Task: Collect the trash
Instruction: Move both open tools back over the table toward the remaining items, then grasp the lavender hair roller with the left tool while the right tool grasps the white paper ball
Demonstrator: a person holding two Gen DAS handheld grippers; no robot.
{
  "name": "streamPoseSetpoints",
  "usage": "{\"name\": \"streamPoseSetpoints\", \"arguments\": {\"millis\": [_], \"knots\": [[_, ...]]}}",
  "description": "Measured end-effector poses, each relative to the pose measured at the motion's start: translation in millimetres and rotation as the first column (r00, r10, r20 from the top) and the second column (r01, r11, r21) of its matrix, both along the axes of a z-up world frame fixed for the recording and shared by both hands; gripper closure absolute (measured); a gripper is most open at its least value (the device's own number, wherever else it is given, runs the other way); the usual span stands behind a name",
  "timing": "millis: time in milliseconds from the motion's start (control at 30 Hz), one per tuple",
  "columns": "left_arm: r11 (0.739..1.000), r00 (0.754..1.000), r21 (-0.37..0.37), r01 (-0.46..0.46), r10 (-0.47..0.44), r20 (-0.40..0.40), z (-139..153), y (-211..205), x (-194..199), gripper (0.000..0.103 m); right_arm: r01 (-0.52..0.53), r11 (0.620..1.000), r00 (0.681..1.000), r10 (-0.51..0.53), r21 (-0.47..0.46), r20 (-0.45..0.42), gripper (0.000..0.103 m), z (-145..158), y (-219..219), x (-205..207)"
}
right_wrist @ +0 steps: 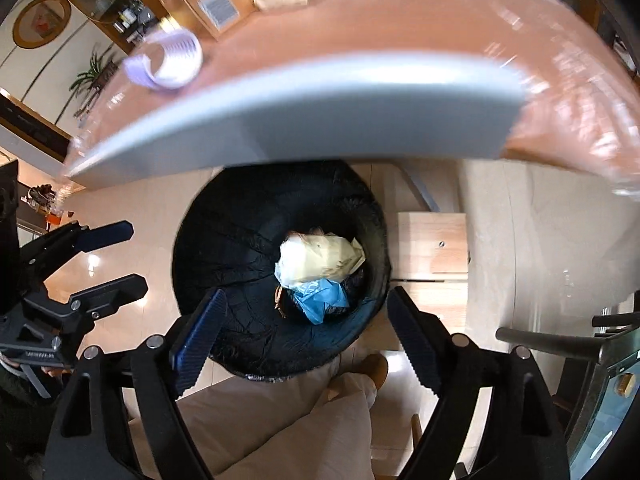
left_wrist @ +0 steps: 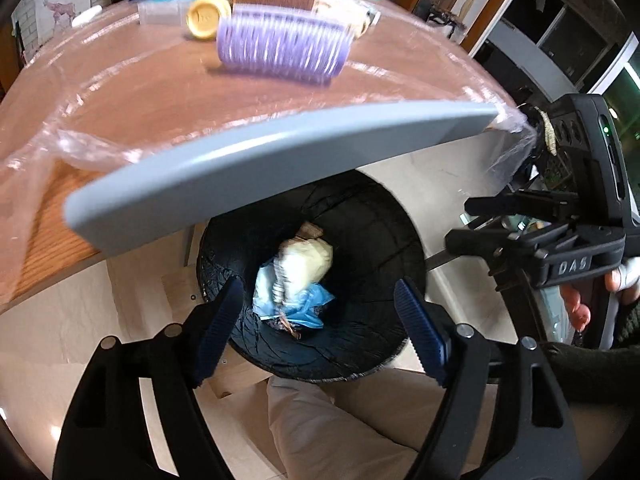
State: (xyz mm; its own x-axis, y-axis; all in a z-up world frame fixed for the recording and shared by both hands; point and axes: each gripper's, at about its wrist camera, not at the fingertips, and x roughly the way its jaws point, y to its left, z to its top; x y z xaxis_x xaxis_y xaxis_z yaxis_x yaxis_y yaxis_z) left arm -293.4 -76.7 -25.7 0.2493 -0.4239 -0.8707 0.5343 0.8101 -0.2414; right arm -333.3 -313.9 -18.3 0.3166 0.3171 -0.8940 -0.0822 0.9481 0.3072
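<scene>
Two black hand-held claws with ribbed blue pads hang over a round bin lined with a black plastic bag, which stands on the pale tiled floor below the edge of a wooden counter.

In the left wrist view, the left claw fills the lower part of the frame, its jaws standing well apart with nothing between the pads. The trash, a crumpled cream-coloured plastic bag lying on scrunched light-blue plastic, sits at the bottom of the bin near mid-frame, above and between the two pads and clear of both. The right claw shows at the right edge of the same view, gripped by a hand, its jaws also parted.

In the right wrist view, the right claw spans the lower frame with its jaws apart and empty. The cream bag and blue plastic rest deep in the black-lined bin just above the gap between the pads, untouched. The left claw is at the left edge, jaws open.

A grey-blue band runs along the counter's edge across mid-frame. On the clear plastic sheet covering the counter, in the upper frame, lie a purple ribbed roller and a round yellow lid, both blurred. The person's beige trouser leg shows at the bottom.
</scene>
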Motion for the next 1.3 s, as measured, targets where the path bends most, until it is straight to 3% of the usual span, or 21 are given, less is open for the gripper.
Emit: {"name": "streamPoseSetpoints", "arguments": {"millis": [133, 200, 300, 367, 500, 867, 1300], "knots": [[0.999, 0.997, -0.048, 0.017, -0.013, 0.075, 34, 3, -11, 0.014, 0.023, 1.000, 0.991, -0.021, -0.014, 0.134, 0.013, 47, -13, -12], [0.998, 0.991, -0.060, 0.009, -0.001, 0.133, 53, 2, -12, 0.008, 0.055, 0.997, 0.974, -0.041, -0.055, 0.223, 0.005, 72, -18, -14], [0.997, 0.969, -0.065, -0.034, 0.049, 0.243, 76, 3, -9, 0.002, 0.125, 0.988, 0.925, -0.084, -0.089, 0.371, 0.004, 104, -26, -5], [0.996, 0.956, -0.061, -0.061, 0.076, 0.284, 80, 2, 2, 0.002, 0.146, 0.986, 0.913, -0.101, -0.084, 0.395, 0.004, 111, -30, 8], [0.993, 0.948, -0.048, -0.106, 0.116, 0.296, 84, -1, 26, 0.002, 0.131, 0.990, 0.919, -0.104, -0.046, 0.381, 0.004, 117, -24, 36], [0.992, 0.951, 0.020, -0.128, 0.117, 0.287, 61, -21, 70, 0.002, 0.042, 0.974, 0.952, 0.029, -0.221, 0.305, 0.004, 76, 16, 109], [0.991, 0.957, 0.067, -0.113, 0.090, 0.276, 43, -33, 86, 0.002, -0.029, 0.963, 0.958, 0.102, -0.266, 0.267, 0.004, 53, 31, 147]]}}
